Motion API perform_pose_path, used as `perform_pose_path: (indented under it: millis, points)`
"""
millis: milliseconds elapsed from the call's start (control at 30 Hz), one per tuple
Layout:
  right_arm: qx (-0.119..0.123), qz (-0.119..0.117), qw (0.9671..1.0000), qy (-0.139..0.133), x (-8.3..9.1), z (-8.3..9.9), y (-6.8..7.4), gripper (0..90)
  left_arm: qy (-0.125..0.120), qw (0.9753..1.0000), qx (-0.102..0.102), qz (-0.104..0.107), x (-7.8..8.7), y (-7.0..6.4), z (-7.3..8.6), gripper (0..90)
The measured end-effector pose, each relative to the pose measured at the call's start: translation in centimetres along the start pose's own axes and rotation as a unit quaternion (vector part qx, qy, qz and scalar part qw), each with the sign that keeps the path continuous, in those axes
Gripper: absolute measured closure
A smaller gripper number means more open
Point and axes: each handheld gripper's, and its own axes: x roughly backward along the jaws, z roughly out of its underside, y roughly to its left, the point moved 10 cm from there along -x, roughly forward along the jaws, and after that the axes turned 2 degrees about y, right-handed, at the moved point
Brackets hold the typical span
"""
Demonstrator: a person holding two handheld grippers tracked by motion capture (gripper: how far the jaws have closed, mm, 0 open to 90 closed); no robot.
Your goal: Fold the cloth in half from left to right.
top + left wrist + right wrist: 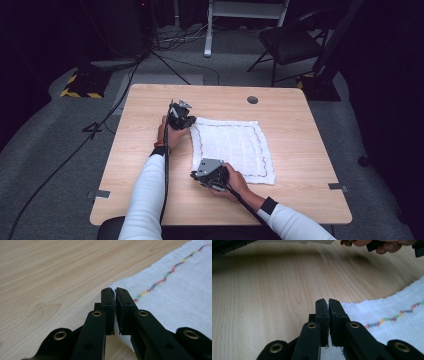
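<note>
A white cloth (230, 145) with a wavy multicolour stitched border lies flat on the wooden table (150, 150). My left gripper (191, 121) is at the cloth's far left corner. In the left gripper view its jaws (115, 290) are pressed together, with the corner of the cloth (175, 290) caught between them. My right gripper (194, 175) is at the near left corner. In the right gripper view that gripper (328, 301) is likewise shut, with the edge of the cloth (387, 310) running in between the jaws and frayed threads showing.
A round cable hole (252, 99) sits near the table's far edge. Bare wood lies left of the cloth and in front of it. A dark chair (290, 42) and cables (100, 125) are on the grey floor beyond. The other hand (387, 245) shows in the right gripper view.
</note>
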Motion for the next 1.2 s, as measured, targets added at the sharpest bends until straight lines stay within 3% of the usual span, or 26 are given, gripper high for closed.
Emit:
perform_pose_path:
  millis: [233,400,667,1200]
  points:
    - [0.006,0.002,0.9999,-0.011,0.0,-1.4,0.3,87.1,-0.002,0.9999,0.004,-0.012,1.2,0.9,-0.1,84.9]
    - [0.003,0.004,0.9999,-0.016,-0.1,-2.0,0.1,87.1,0.0,0.9999,-0.004,-0.015,1.8,1.2,-0.1,85.1]
    - [-0.007,0.018,0.9993,-0.031,1.3,-2.6,-0.7,87.1,-0.009,0.9997,-0.008,-0.02,2.6,1.2,-0.7,85.3]
    - [-0.04,0.043,0.997,-0.051,6.2,-0.9,-3.2,87.2,-0.024,0.9989,-0.034,-0.02,2.4,-1.4,-3.7,85.6]
